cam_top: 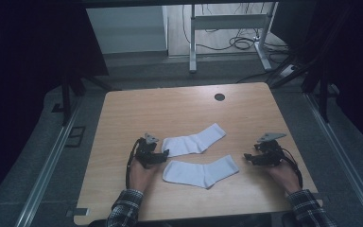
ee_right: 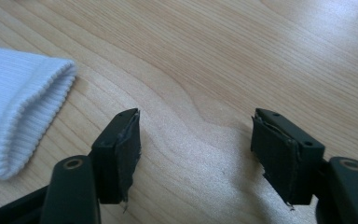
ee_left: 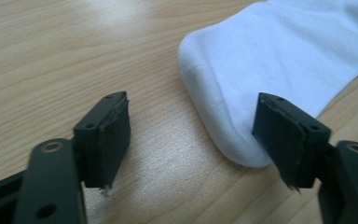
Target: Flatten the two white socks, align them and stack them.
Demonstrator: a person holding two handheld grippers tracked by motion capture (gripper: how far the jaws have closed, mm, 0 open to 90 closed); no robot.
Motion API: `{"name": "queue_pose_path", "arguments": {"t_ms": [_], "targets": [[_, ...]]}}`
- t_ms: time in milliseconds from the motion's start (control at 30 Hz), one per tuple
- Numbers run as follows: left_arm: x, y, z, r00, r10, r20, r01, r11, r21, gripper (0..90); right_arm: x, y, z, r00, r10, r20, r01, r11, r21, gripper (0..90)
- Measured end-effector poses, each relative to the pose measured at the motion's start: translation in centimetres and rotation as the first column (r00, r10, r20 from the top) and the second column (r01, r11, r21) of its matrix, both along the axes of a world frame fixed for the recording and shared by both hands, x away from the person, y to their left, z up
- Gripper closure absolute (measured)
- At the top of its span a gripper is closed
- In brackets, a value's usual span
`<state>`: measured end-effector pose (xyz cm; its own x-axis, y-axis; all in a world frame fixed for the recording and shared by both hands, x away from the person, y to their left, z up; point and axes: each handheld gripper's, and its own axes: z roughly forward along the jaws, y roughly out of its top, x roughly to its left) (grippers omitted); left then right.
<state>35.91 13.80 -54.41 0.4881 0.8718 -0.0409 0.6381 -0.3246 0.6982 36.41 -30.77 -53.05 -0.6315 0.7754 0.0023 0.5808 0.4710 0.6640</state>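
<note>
Two white socks lie side by side on the wooden table [cam_top: 123, 118]: the far sock [cam_top: 194, 140] and the near sock [cam_top: 201, 171]. My left gripper [cam_top: 163, 153] rests on the table at their left ends, held in a hand with a plaid sleeve. Its jaws stand open [ee_left: 191, 105], and a sock's rounded end [ee_left: 270, 60] lies just ahead, partly behind the right-hand jaw, with no pad pressing on it. My right gripper [cam_top: 247, 159] sits to the right of the near sock. Its jaws are also open [ee_right: 196, 116] over bare wood, with the ribbed sock cuff [ee_right: 23, 102] off to their left.
A dark round hole [cam_top: 220, 97] sits near the table's far edge. Beyond the table stand the metal legs of another desk [cam_top: 192, 42], with cables on the floor [cam_top: 241, 43]. Bare wood stretches across the far half of the table.
</note>
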Motion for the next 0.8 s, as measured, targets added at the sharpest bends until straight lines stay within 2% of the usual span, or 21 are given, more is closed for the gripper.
{"name": "queue_pose_path", "arguments": {"t_ms": [167,433,567,667,800], "targets": [[0.0,0.0,0.0,1.0000,-0.008,-0.002,0.008,1.0000,0.000,23.2,0.2,0.0,0.2,0.9998,0.012,-0.013,-0.012,1.000,-0.003,36.6],[0.0,0.0,0.0,1.0000,-0.008,-0.001,0.008,1.0000,0.001,23.1,0.2,0.9,1.1,0.9992,0.036,0.016,-0.036,0.999,0.011,36.9],[0.0,0.0,0.0,1.0000,-0.009,-0.001,0.009,1.0000,0.002,23.1,0.6,1.4,1.3,0.9985,0.055,-0.001,-0.054,0.998,0.026,38.5],[0.0,0.0,0.0,1.0000,-0.008,-0.001,0.008,1.0000,0.002,23.2,1.2,1.9,1.7,0.9984,0.054,-0.016,-0.053,0.997,0.061,38.1],[0.0,0.0,0.0,1.0000,-0.008,-0.001,0.008,1.0000,0.001,23.1,1.7,2.3,2.0,0.9985,0.053,-0.017,-0.051,0.996,0.066,37.9]]}}
